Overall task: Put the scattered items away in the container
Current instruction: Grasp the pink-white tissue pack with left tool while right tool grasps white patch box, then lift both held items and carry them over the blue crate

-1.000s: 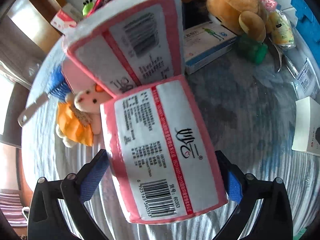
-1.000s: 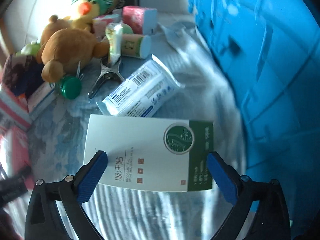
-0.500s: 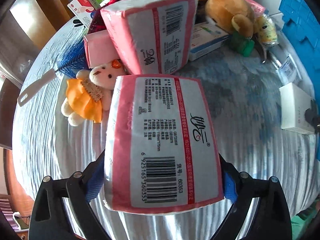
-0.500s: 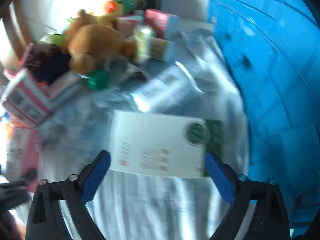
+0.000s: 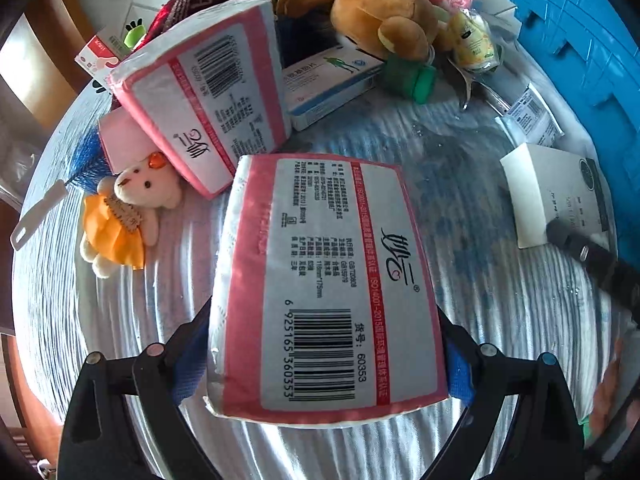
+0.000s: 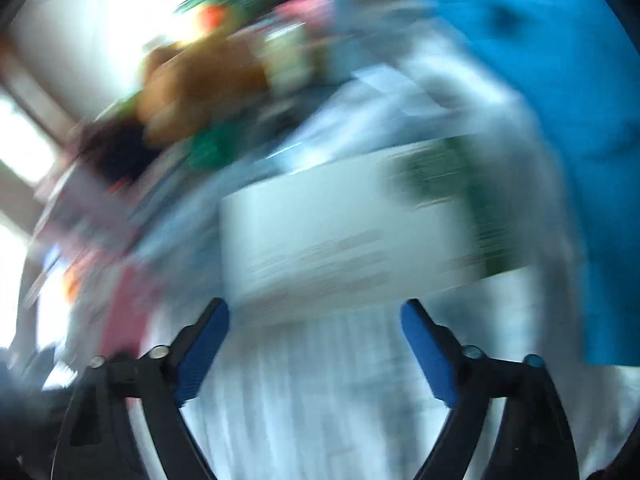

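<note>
Two claws worked over a cluttered bench beside a blue bin (image 5: 580, 32).

The left claw (image 5: 326, 360) gripped a pink tissue pack (image 5: 324, 280) above the bench (image 5: 500, 320). The right claw (image 6: 316, 344), empty, was closing just short of a white box (image 6: 344, 224).

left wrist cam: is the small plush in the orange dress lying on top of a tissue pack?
No. The small plush lies on the striped cloth, beside the leaning tissue pack, not on it.

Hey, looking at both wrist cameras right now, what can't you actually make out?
- Right wrist view: motion blur smears the print on the white box and the toy pile behind.
- Left wrist view: the held tissue pack covers the left gripper fingers' contact points.
- Both views: the blue container is cut off by the edge; its inside is unseen.
</note>
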`<action>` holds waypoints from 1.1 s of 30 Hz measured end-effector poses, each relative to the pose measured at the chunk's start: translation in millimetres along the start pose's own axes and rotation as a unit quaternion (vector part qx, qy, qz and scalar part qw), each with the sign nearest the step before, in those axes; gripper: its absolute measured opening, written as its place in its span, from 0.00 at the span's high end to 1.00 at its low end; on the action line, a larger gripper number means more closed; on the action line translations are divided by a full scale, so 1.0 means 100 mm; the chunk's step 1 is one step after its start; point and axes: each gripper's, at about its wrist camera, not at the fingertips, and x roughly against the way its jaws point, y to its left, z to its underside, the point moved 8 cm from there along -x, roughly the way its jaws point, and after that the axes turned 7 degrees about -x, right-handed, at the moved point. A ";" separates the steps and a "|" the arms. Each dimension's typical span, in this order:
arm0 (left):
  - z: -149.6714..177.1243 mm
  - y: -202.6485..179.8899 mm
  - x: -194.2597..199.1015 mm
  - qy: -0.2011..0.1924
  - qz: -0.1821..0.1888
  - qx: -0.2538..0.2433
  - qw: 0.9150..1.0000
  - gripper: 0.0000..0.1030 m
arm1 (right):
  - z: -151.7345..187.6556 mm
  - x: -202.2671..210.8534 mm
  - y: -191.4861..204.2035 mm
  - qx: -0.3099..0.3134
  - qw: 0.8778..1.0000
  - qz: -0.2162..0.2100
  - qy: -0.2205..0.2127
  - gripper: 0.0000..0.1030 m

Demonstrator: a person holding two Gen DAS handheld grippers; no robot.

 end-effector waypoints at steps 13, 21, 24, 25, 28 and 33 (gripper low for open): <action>0.14 -0.08 0.16 -0.002 0.016 0.004 1.000 0.08 | -0.03 0.38 -0.57 0.095 0.947 0.295 -0.087 0.63; -0.18 -0.25 -0.06 -0.008 0.005 -0.007 1.000 0.08 | -0.42 0.10 0.32 0.122 0.986 0.065 -0.094 0.66; -0.39 -0.31 -0.06 -0.025 0.011 -0.003 1.000 0.08 | -0.55 0.38 0.19 0.106 0.979 0.099 -0.141 0.66; -0.47 -0.36 -0.06 -0.032 0.018 -0.002 0.999 0.08 | -0.60 0.43 0.12 0.100 0.975 0.123 -0.157 0.66; -0.70 -0.51 -0.13 -0.045 0.028 -0.006 0.999 0.08 | -0.69 0.47 -0.19 0.090 0.957 0.210 -0.176 0.65; -1.10 -0.60 -0.37 -0.051 0.005 -0.005 0.999 0.08 | -0.76 0.31 -0.35 0.067 0.972 0.172 -0.144 0.57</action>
